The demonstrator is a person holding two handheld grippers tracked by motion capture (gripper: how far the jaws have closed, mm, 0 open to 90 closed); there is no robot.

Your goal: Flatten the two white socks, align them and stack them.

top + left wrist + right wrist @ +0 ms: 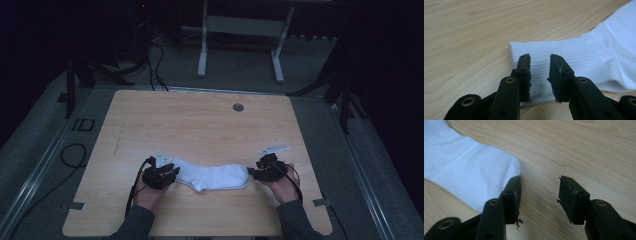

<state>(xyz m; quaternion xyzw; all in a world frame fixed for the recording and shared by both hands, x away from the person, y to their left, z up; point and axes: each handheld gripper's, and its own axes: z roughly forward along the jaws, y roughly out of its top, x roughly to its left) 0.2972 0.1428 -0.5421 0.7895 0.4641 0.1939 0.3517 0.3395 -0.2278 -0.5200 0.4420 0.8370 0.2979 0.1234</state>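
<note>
Jaws of both the left gripper [539, 66] and right gripper [540, 188] are parted, released; the white sock [212, 176] lies lower centre, between them; its cuff could be snagged if dragged

A white sock [212, 176] lies flat on the wooden table [200, 125], the left gripper [167, 175] at its cuff end, the right gripper [257, 172] at its toe

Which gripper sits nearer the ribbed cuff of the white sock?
Left. The left gripper hovers open right over the ribbed cuff of the sock. The right gripper is open at the toe end, with wood between its jaws.
</note>
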